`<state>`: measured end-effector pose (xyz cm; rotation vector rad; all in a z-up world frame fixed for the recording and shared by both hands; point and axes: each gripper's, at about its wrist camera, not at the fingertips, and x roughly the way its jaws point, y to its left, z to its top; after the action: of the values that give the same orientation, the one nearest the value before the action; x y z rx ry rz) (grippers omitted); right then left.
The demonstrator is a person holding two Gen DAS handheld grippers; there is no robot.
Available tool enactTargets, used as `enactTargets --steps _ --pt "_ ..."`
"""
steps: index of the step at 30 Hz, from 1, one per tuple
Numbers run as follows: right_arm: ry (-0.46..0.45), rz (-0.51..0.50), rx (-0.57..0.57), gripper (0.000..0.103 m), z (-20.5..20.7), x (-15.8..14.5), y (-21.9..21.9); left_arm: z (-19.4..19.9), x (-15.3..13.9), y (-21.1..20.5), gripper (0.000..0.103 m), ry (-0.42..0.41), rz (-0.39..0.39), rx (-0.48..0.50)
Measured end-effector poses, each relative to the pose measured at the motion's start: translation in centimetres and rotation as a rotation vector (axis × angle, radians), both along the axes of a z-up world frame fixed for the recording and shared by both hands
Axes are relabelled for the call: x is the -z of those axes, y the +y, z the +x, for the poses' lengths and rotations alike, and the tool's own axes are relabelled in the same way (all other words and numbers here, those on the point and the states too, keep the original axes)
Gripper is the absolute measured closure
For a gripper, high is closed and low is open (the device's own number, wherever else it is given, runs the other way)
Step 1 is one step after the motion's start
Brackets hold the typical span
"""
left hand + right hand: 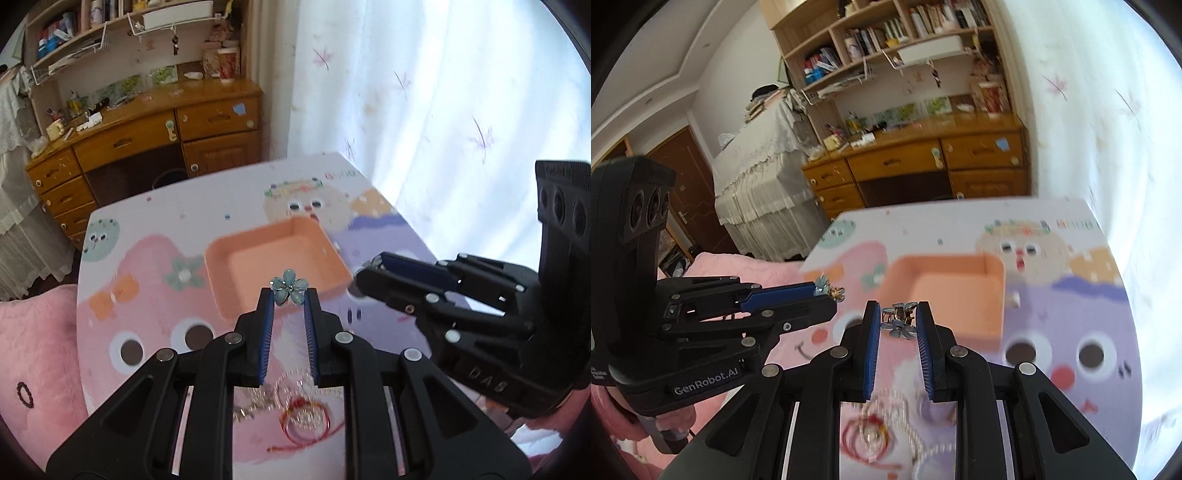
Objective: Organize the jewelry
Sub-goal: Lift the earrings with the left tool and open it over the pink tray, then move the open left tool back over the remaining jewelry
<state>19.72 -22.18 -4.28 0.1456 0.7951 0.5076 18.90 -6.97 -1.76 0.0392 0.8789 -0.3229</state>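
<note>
A small pale-blue enamel flower clip with a tiny clear stone at its centre is pinched between the tips of the left gripper, whose blue-padded fingers stand narrow around it. The flower faces the left wrist camera and hangs in the air above the near edge of a shallow square peach plastic tray.

A second blue flower clip, seen with its silver metal spring side up, is gripped the same way between the narrow, blue-padded fingertips of the right gripper. It too is off the table, in front of the tray's near wall. From the left wrist view the right gripper comes in from the right, its tip beside the tray's right corner.

The tray rests near the middle of a low table with a pastel cartoon-face print, closer to the far edge. At the table's near edge, under both grippers, lie more pieces: a red cord bracelet, a string of white pearl-like beads and some silver-toned chain, blurred and partly hidden by the gripper bodies.

Left of the table is a pink fluffy cushion. Behind it stand a wooden desk with drawers and shelves of books above, and a white flower-patterned curtain hangs along the right side.
</note>
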Motion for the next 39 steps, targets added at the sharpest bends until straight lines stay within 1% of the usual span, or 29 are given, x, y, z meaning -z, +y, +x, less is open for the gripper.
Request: enactTargets --steps 3,6,10,12,15,16,17,18,19,20,21,22,23,27,29,31,34,37,39 --pt "0.005 0.006 0.0 0.083 2.8 -0.9 0.8 2.6 -1.0 1.0 0.089 0.001 -0.037 -0.021" --pt "0.034 0.019 0.022 0.083 5.4 -0.8 1.1 4.9 -0.8 1.7 0.089 0.016 -0.058 -0.045" --pt "0.093 0.059 0.052 0.083 8.3 0.4 0.8 7.6 0.7 2.3 0.089 0.062 -0.092 -0.066" --pt "0.114 0.05 0.065 0.083 9.2 1.3 0.6 8.7 1.6 2.4 0.089 0.083 -0.129 -0.059" --pt "0.154 0.039 0.078 0.083 10.7 3.1 0.2 9.5 3.1 2.3 0.089 0.102 -0.136 -0.057" --pt "0.17 0.043 0.086 0.076 11.1 3.8 0.0 9.9 3.6 2.2 0.089 0.115 -0.139 -0.054" --pt "0.187 0.041 0.1 0.067 11.6 4.4 -0.3 10.2 4.0 2.1 0.087 0.13 -0.142 -0.049" --pt "0.2 0.035 0.119 0.043 11.7 5.0 -0.6 10.5 4.4 2.0 0.085 0.153 -0.146 -0.042" --pt "0.203 0.03 0.141 0.035 11.5 5.4 -1.1 10.7 4.8 1.9 0.077 0.168 -0.139 -0.046" --pt "0.201 0.037 0.151 0.035 11.1 5.9 -1.7 10.7 4.9 2.0 0.062 0.167 -0.126 -0.059" --pt "0.203 0.044 0.155 0.035 11.1 6.1 -2.1 10.7 4.9 2.1 0.054 0.161 -0.112 -0.078" --pt "0.206 0.043 0.162 0.035 11.1 6.3 -2.4 10.5 4.9 2.3 0.043 0.157 -0.112 -0.084" --pt "0.208 0.038 0.168 0.035 10.8 6.6 -2.9 10.4 4.8 2.5 0.039 0.157 -0.118 -0.086" --pt "0.24 0.054 0.21 0.026 9.9 6.6 -4.4 9.2 4.4 3.5 0.038 0.166 -0.118 -0.1" --pt "0.254 0.073 0.23 0.025 9.0 6.5 -5.4 8.1 4.2 3.8 0.037 0.166 -0.109 -0.109" --pt "0.267 0.072 0.25 0.024 7.9 6.4 -5.9 6.9 4.1 4.2 0.037 0.168 -0.106 -0.115" --pt "0.288 0.071 0.272 0.023 5.6 6.3 -6.8 4.3 4.2 4.6 0.037 0.185 -0.115 -0.13" --pt "0.325 0.076 0.304 0.02 3.0 6.6 -7.5 1.5 4.7 4.7 0.037 0.205 -0.115 -0.142" --pt "0.353 0.085 0.318 0.02 1.1 7.0 -8.1 -0.6 5.2 4.6 0.037 0.223 -0.109 -0.151"
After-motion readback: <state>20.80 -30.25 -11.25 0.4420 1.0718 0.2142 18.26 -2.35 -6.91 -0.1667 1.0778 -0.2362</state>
